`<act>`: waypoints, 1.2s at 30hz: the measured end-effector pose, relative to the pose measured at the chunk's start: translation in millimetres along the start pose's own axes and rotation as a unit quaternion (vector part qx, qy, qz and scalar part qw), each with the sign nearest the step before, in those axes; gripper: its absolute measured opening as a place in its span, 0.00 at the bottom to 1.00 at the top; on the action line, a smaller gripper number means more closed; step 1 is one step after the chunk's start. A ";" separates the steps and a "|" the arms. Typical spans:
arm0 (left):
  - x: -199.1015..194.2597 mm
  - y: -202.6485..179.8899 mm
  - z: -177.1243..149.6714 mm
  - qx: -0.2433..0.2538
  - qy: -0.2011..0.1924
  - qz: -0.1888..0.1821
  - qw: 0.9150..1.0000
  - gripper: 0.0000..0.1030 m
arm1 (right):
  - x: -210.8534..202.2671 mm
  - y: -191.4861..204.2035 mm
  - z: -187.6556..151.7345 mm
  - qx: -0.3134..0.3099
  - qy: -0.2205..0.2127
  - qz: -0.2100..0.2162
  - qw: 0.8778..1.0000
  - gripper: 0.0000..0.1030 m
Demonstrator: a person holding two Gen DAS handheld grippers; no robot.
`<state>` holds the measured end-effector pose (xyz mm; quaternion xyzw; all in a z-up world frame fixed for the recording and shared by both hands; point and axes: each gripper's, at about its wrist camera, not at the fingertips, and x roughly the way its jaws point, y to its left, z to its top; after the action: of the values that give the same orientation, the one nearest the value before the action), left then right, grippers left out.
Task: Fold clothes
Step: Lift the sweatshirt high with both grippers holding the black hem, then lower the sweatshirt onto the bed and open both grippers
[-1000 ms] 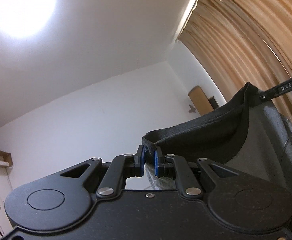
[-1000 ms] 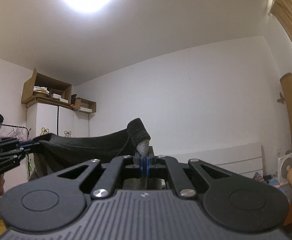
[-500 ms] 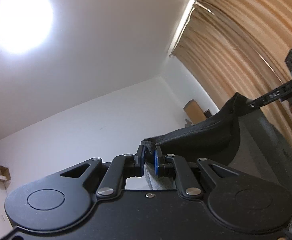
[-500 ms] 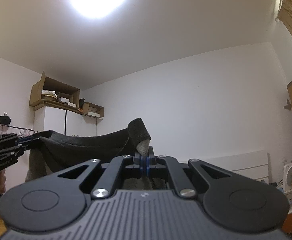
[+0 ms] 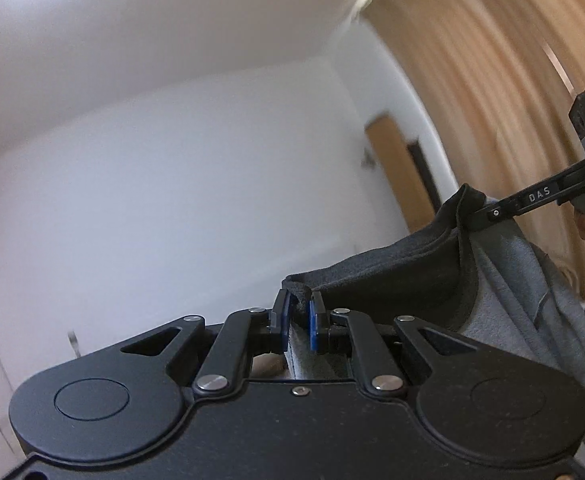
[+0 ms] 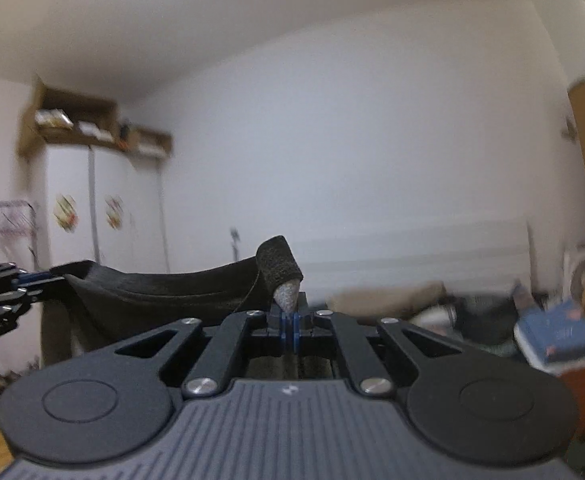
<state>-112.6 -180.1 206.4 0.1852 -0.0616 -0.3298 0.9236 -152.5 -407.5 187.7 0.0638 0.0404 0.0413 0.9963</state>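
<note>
A grey sweatshirt (image 5: pixel 504 280) with a dark ribbed hem hangs stretched in the air between my two grippers. My left gripper (image 5: pixel 299 322) is shut on one end of the dark hem. The right gripper shows in this view at the far right (image 5: pixel 488 213), pinching the other end. In the right wrist view my right gripper (image 6: pixel 291 322) is shut on the hem (image 6: pixel 164 286), with a grey tip of cloth sticking up above the pads. The left gripper (image 6: pixel 58 279) shows at the far left, holding the other end. The body of the garment hangs below, mostly hidden.
Tan curtains (image 5: pixel 472 80) hang on the right. White wardrobes (image 6: pixel 104 208) with cardboard boxes (image 6: pixel 72 124) on top stand at the left, with a clothes rack (image 6: pixel 4 216) beside them. Bedding and a blue box (image 6: pixel 556 338) lie low at the right. A white wall is ahead.
Both cameras have tilted down: the ceiling light has left both views and more of the room's lower part shows. Both views are blurred by motion. Both grips on the hem hold.
</note>
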 end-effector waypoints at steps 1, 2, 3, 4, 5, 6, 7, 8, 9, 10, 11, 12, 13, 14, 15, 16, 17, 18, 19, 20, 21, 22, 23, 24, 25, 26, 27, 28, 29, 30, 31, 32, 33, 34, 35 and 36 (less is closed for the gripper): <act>19.5 1.9 -14.6 -0.004 0.016 -0.001 1.000 0.09 | 20.9 -5.5 -10.8 0.003 0.014 -0.006 1.000 0.03; 37.8 2.5 -28.5 -0.010 0.031 -0.003 0.999 0.09 | 41.6 -11.0 -24.0 0.007 0.027 -0.013 1.000 0.03; 55.7 2.5 -42.3 -0.015 0.045 -0.005 0.999 0.09 | 62.2 -16.6 -37.5 0.011 0.041 -0.020 0.999 0.03; 73.7 2.9 -57.9 -0.021 0.060 -0.006 0.998 0.09 | 81.4 -22.2 -50.8 0.014 0.053 -0.027 0.998 0.03; 91.9 3.3 -74.3 -0.026 0.075 -0.006 0.997 0.09 | 97.6 -25.6 -64.2 0.016 0.061 -0.031 0.997 0.03; 108.2 4.0 -89.7 -0.031 0.089 -0.007 0.996 0.09 | 113.4 -28.6 -77.7 0.018 0.070 -0.036 0.997 0.03; 125.4 4.0 -106.9 -0.038 0.103 -0.009 0.994 0.09 | 125.4 -33.4 -91.4 0.019 0.079 -0.041 0.996 0.03; 143.2 3.7 -125.2 -0.047 0.119 -0.012 0.992 0.09 | 144.2 -32.2 -100.4 0.021 0.090 -0.045 0.995 0.03; 157.7 4.0 -142.6 -0.054 0.132 -0.013 0.990 0.09 | 159.8 -33.8 -113.9 0.023 0.099 -0.049 0.994 0.03; 170.7 4.4 -159.6 -0.060 0.145 -0.014 0.988 0.09 | 172.3 -34.5 -125.5 0.023 0.106 -0.051 0.993 0.03; 180.3 4.6 -176.5 -0.067 0.156 -0.014 0.985 0.09 | 183.7 -35.4 -139.9 0.020 0.113 -0.055 0.992 0.03; 189.8 4.3 -193.1 -0.074 0.167 -0.015 0.983 0.09 | 195.0 -36.3 -154.9 0.017 0.119 -0.058 0.991 0.03; 196.4 6.5 -212.9 -0.083 0.180 -0.015 0.980 0.09 | 206.3 -37.3 -169.9 0.014 0.126 -0.062 0.990 0.03; 201.5 9.9 -234.2 -0.093 0.193 -0.016 0.977 0.09 | 211.3 -38.2 -180.1 0.014 0.130 -0.063 0.989 0.03; 207.8 10.1 -251.2 -0.101 0.204 -0.017 0.974 0.09 | 216.1 -42.5 -194.6 0.016 0.135 -0.065 0.989 0.03; 210.0 16.1 -268.1 -0.108 0.214 -0.018 0.971 0.09 | 222.4 -45.1 -206.6 0.018 0.140 -0.068 0.988 0.03; 210.0 25.3 -285.6 -0.115 0.224 -0.019 0.968 0.09 | 228.9 -47.4 -218.1 0.020 0.145 -0.071 0.987 0.03; 210.0 34.5 -303.2 -0.122 0.233 -0.020 0.964 0.09 | 234.7 -50.1 -229.9 0.022 0.153 -0.074 0.985 0.03; 211.0 39.2 -316.0 -0.128 0.242 -0.022 0.961 0.09 | 240.5 -52.9 -241.8 0.023 0.162 -0.077 0.984 0.03; 212.5 41.8 -326.7 -0.134 0.250 -0.024 0.958 0.09 | 246.3 -55.7 -253.7 0.025 0.170 -0.081 0.982 0.04; 214.4 41.7 -334.5 -0.137 0.258 -0.025 0.956 0.09 | 252.1 -58.5 -265.5 0.027 0.179 -0.084 0.980 0.04; 216.6 40.5 -341.0 -0.139 0.265 -0.026 0.954 0.09 | 257.3 -59.1 -273.7 0.024 0.189 -0.090 0.978 0.07; 218.8 39.2 -347.5 -0.140 0.273 -0.026 0.951 0.09 | 262.5 -59.3 -281.3 0.020 0.199 -0.096 0.975 0.07; 220.0 38.0 -352.3 -0.137 0.280 -0.024 0.950 0.09 | 267.7 -59.5 -289.0 0.017 0.209 -0.103 0.972 0.07; 221.4 35.2 -352.9 -0.137 0.286 -0.022 0.948 0.11 | 268.7 -58.9 -292.8 0.011 0.213 -0.105 0.971 0.11; 223.2 31.8 -352.1 -0.139 0.290 -0.020 0.947 0.11 | 269.1 -58.2 -296.1 0.005 0.217 -0.108 0.970 0.17; 225.0 28.3 -351.3 -0.141 0.295 -0.018 0.945 0.11 | 269.5 -57.5 -299.5 -0.001 0.220 -0.110 0.969 0.21; 222.0 27.8 -352.0 -0.141 0.297 -0.020 0.944 0.13 | 267.6 -57.3 -299.2 -0.004 0.219 -0.112 0.969 0.29; 216.9 28.5 -353.3 -0.139 0.298 -0.024 0.944 0.16 | 261.3 -54.7 -297.1 -0.009 0.214 -0.112 0.970 0.37; 211.6 30.6 -353.5 -0.138 0.298 -0.023 0.944 0.22 | 258.1 -55.0 -296.0 -0.013 0.212 -0.111 0.971 0.40; 206.1 33.3 -353.1 -0.136 0.298 -0.020 0.945 0.31 | 255.5 -55.9 -295.1 -0.018 0.211 -0.109 0.971 0.43; 199.1 36.6 -351.4 -0.138 0.298 -0.018 0.944 0.36 | 253.2 -57.2 -293.3 -0.021 0.213 -0.106 0.971 0.48; 189.7 39.4 -348.6 -0.140 0.297 -0.022 0.944 0.42 | 250.9 -58.6 -291.5 -0.025 0.216 -0.103 0.971 0.49; 179.6 41.9 -345.8 -0.140 0.295 -0.027 0.945 0.44 | 247.4 -58.8 -290.1 -0.028 0.220 -0.100 0.970 0.51; 169.4 44.5 -342.9 -0.140 0.294 -0.032 0.945 0.45 | 237.8 -57.8 -290.2 -0.024 0.223 -0.099 0.970 0.52; 159.0 46.4 -341.1 -0.141 0.292 -0.033 0.945 0.48 | 227.2 -56.7 -290.4 -0.020 0.225 -0.098 0.969 0.52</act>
<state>118.3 -144.6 -92.3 0.1434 0.2645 -0.2970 0.9063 52.7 -407.7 -123.9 0.0290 0.2691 -0.0420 0.9617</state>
